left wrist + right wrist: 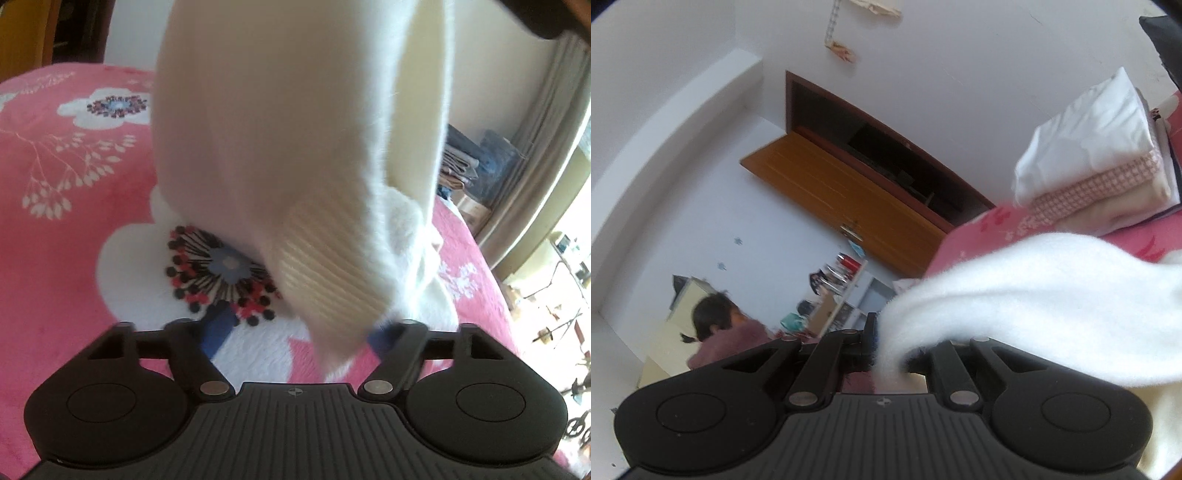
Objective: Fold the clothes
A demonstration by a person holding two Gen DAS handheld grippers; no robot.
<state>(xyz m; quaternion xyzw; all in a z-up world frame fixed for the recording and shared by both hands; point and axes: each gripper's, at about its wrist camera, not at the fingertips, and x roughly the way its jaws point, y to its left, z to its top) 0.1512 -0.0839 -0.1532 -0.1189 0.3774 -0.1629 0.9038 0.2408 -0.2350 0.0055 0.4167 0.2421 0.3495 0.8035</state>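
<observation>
Holding the sweater (1034, 302) up off the bed (66, 258), your right hand-held gripper (886, 354) is clenched on a bunch of its white fuzzy knit; the fabric runs straight into the narrow gap between the jaws. That grip is why the sweater hangs in the air rather than lying flat.

Your left hand-held gripper (295, 332) is released, jaws wide apart, with the ribbed cuff (325, 288) of a sleeve dangling just in front of it, above the bed. I can't tell whether the cuff touches either finger. Judging by that, you've got it placed to catch the cuff, or you've just let it go; the scene fits both.

Most of the sweater hangs above the bed's big flower print (221, 266), and its lower part seems to reach the blanket, though blur hides the contact.

At the far end of the bed sits a stack (1100, 155) of folded linens, white on top, a checked piece under it. Beyond the bed, a door (849, 199) stands open and a person (724, 332) sits low in the room.

No brand, label or readable writing shows anywhere; only a small crosshair mark on each gripper body.
</observation>
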